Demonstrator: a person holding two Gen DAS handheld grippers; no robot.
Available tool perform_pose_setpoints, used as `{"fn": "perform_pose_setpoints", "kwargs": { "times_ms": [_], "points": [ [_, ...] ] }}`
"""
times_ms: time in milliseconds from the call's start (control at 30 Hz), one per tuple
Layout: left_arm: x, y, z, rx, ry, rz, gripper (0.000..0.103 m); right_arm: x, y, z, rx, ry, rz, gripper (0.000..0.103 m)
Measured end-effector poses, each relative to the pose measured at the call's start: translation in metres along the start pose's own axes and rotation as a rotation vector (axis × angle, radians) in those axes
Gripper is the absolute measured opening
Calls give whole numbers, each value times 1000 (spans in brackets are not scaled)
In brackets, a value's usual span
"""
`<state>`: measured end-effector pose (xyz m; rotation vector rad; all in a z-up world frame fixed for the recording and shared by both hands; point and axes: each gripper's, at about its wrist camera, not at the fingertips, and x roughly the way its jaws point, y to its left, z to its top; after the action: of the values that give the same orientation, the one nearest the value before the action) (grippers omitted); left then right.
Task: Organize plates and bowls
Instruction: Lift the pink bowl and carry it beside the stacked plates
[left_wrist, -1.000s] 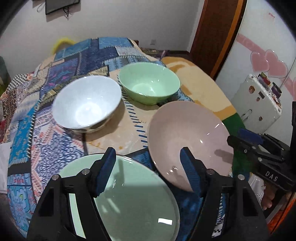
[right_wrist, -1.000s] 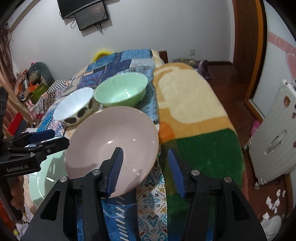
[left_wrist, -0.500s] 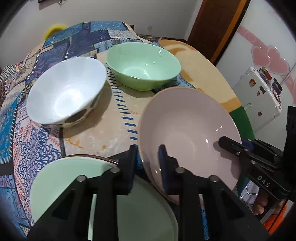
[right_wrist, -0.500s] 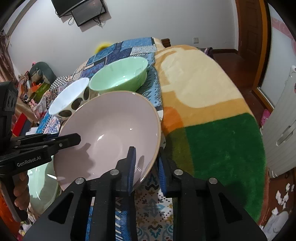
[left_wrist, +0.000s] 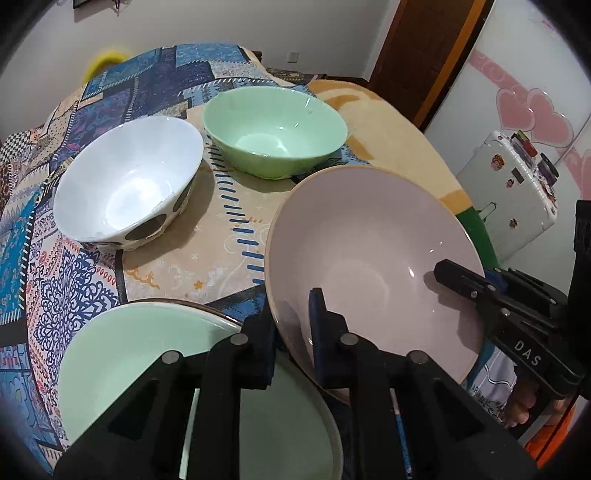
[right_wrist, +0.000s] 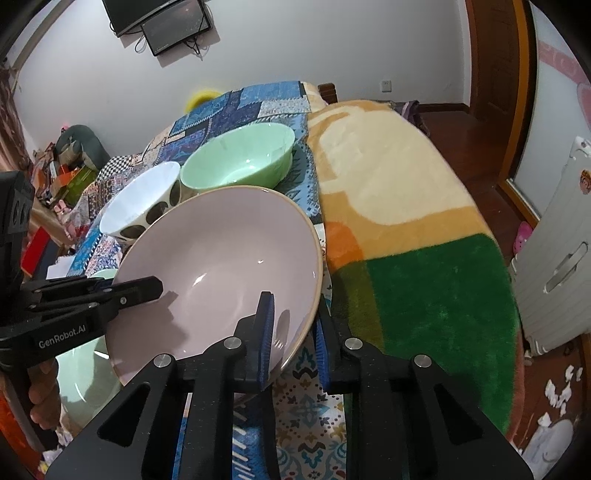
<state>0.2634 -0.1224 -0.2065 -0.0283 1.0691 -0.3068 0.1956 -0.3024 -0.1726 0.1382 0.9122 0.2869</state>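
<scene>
Bed (left_wrist: 177, 266) covered by blue patchwork cloth (left_wrist: 155, 81), plush yellow-orange-green blanket (right_wrist: 399, 192) on its 3 o'clock side. Directly on cloth: white spotted bowl (left_wrist: 129, 184) at 10 o'clock, green bowl (left_wrist: 275, 129) at 12 just beside it, pale green plate (left_wrist: 140, 369) at 7 near edge.

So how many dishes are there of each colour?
Green: 2, a green bowl and a green plate.
White: 1, a white bowl with dark spots.
Pink: 1, a pink plate, gripped at opposite rims by both grippers.
Total: 4.
</scene>
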Motion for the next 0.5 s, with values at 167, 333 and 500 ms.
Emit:
{"fn": "perform_pose_setpoints", "kwargs": {
  "times_ms": [167,333,500],
  "points": [
    [-20,-4,-2,-2,-36,-16,15,-17,7,3,-12,-32,-11,18],
    [-48,-3,-5,-4,-81,-20,15,-33,20,6,-35,-65,-12,18],
    [-75,7,-12,-18,-114,-12,15,-41,40,10,-64,-89,-1,18]
  ]
}}
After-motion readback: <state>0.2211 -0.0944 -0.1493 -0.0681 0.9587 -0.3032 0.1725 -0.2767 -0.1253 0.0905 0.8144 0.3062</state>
